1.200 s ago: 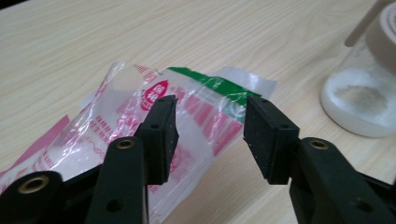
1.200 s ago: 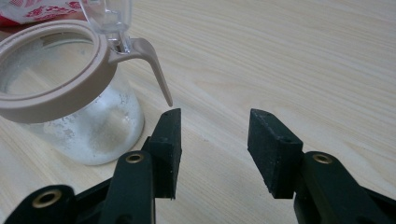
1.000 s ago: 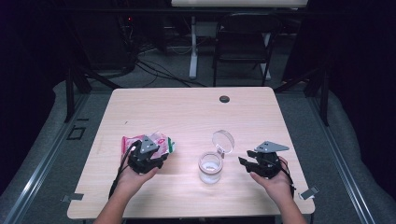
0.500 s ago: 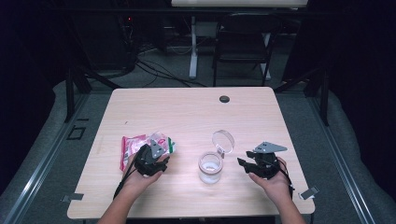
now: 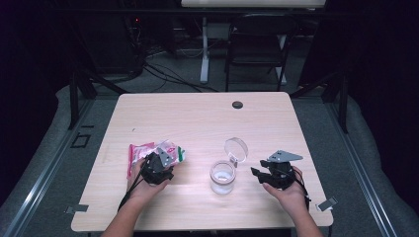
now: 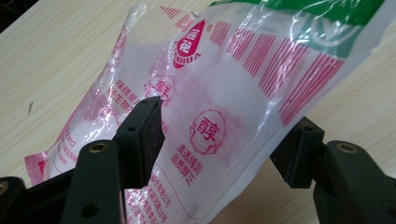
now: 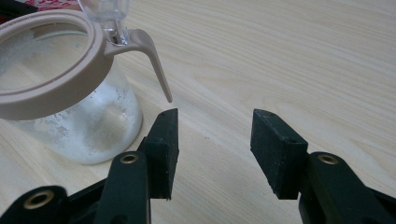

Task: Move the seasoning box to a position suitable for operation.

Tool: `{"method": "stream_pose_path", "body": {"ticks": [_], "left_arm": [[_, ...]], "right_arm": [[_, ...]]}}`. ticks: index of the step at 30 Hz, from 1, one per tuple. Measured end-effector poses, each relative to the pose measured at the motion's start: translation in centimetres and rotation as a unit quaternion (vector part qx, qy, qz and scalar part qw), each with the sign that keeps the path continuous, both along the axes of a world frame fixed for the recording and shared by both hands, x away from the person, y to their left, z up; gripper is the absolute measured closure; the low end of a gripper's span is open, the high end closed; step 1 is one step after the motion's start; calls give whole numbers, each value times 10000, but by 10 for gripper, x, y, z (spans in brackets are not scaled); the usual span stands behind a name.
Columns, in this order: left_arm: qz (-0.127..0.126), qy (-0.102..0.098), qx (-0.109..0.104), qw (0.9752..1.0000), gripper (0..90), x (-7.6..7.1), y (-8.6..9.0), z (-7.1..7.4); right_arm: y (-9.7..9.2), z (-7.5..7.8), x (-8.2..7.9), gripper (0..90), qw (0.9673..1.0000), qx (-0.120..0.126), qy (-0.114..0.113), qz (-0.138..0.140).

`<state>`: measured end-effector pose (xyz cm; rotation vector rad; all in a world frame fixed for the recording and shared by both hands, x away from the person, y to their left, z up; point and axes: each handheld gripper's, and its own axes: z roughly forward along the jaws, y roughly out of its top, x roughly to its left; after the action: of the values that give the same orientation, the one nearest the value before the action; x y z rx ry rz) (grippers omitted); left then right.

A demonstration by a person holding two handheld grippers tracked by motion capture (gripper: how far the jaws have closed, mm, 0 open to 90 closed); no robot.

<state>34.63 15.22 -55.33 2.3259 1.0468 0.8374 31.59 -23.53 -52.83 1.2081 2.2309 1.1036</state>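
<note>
Left hand-held gripper (image 6: 224,140) opening (jaws wide), astride packet (image 6: 224,79) on table (image 5: 197,118)

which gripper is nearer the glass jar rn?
Right. The right gripper sits just beside the glass jar, jaws open toward it; the left gripper is farther off, over the seasoning bag.

Dark room, grey floor (image 5: 346,148), black chair (image 5: 257,47) behind wooden table (image 5: 197,118)

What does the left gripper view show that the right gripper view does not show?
Left gripper view: a clear bag with red print and white powder, lying between the open left tool jaws, which have just been opening. Right gripper view: a glass jar with a beige rim, lid flipped up, beside the open right tool. Both: the wooden table.
</note>
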Motion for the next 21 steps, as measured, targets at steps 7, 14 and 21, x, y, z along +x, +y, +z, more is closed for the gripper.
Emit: {"method": "stream_pose_path", "body": {"ticks": [7, 14, 21], "left_arm": [[203, 33, -32, 9998, 429, 6, 8, -7], [358, 22, -34, 9993, 483, 9, 13, -7], [387, 103, -365, 9985, 623, 13, 22, -9]], "right_arm": [[0, 0, 0, 519, 10000, -13, 4, -2], [0, -1, 0, 518, 10000, -25, 19, 8], [0, -2, 1, 519, 10000, -47, 48, 24]]}}
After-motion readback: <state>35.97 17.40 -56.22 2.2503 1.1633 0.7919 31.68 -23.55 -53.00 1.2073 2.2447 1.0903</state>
